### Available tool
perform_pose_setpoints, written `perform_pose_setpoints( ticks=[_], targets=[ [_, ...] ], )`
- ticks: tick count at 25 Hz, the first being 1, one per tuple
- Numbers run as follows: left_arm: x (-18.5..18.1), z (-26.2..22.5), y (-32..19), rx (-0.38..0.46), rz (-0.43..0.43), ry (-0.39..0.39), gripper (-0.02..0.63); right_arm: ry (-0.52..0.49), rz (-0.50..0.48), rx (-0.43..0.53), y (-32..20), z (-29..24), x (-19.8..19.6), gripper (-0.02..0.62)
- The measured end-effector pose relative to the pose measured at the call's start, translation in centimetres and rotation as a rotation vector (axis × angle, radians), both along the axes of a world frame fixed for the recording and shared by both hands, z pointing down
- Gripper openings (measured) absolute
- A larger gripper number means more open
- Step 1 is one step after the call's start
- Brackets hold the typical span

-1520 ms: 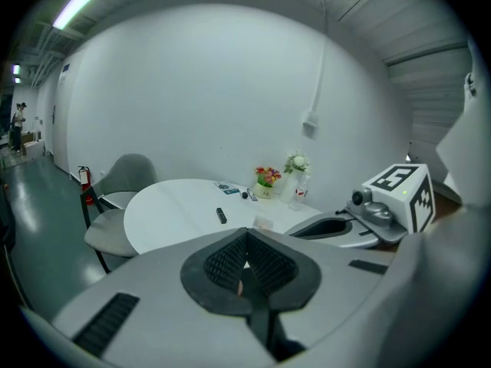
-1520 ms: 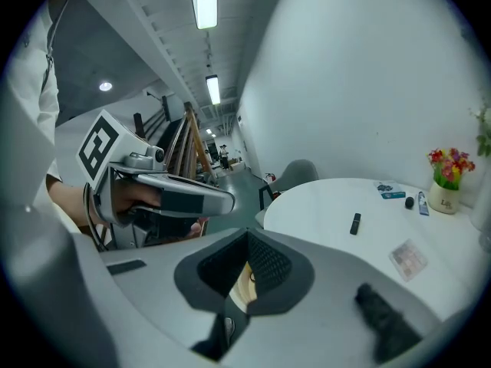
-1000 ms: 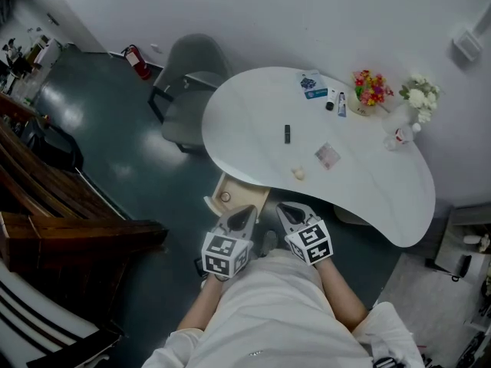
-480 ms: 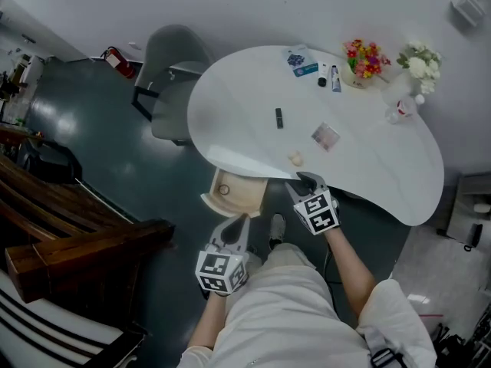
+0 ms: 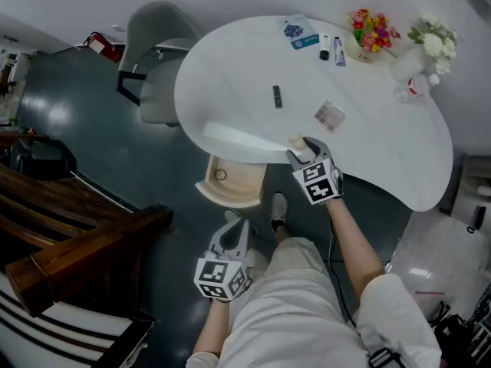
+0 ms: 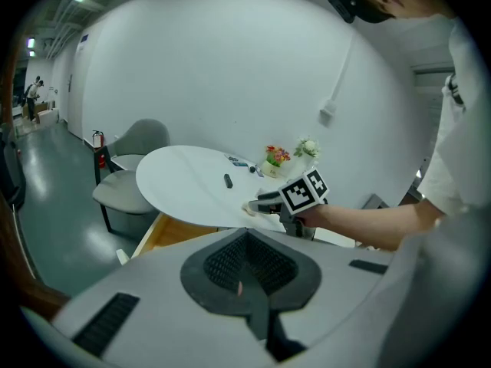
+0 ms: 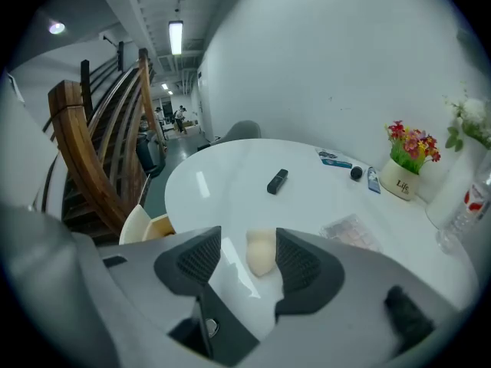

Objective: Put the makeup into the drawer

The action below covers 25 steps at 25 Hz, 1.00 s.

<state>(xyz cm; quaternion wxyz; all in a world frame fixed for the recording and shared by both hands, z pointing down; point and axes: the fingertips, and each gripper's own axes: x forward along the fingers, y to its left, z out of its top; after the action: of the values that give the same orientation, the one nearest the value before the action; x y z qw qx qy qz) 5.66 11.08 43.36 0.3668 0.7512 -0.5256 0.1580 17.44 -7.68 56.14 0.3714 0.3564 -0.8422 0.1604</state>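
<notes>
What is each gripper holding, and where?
Nothing. The right gripper, jaws just opening, straddles the cream sponge on the table without pressing it; the left gripper is shut, empty.

A cream, egg-shaped makeup sponge [image 7: 261, 251] lies at the near edge of the white table [image 5: 230, 90], directly above the drawer [image 5: 230, 181], which stands pulled open below the tabletop, its pale wooden inside showing. A black tube [image 5: 277, 96] lies flat mid-table, and a clear packet [image 5: 329, 115] with pinkish contents lies to its right. Blue packets [image 5: 298, 35], a small dark pot [image 5: 324, 54] and a slim tube [image 5: 338, 50] sit together at the far edge.
</notes>
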Motion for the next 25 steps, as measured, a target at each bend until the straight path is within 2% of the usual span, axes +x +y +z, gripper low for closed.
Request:
perform_pose_setpoints(
  ticks=[12, 17, 25],
  targets=[
    [0.3, 2.0, 1.1, -0.046, 0.014, 0.016, 0.009, 0.082, 0.0, -0.016, -1.8, 3.4, 0.0, 0.235],
    [-0.2, 2.2, 1.4, -0.054, 0.007, 0.013, 0.009, 0.107, 0.014, -0.016, -2.0, 3.7, 0.3, 0.173],
    [-0.5, 2.1, 1.7, -0.053, 0.004, 0.015, 0.009, 0.113, 0.029, -0.014, -1.9, 3.7, 0.5, 0.126]
  ],
)
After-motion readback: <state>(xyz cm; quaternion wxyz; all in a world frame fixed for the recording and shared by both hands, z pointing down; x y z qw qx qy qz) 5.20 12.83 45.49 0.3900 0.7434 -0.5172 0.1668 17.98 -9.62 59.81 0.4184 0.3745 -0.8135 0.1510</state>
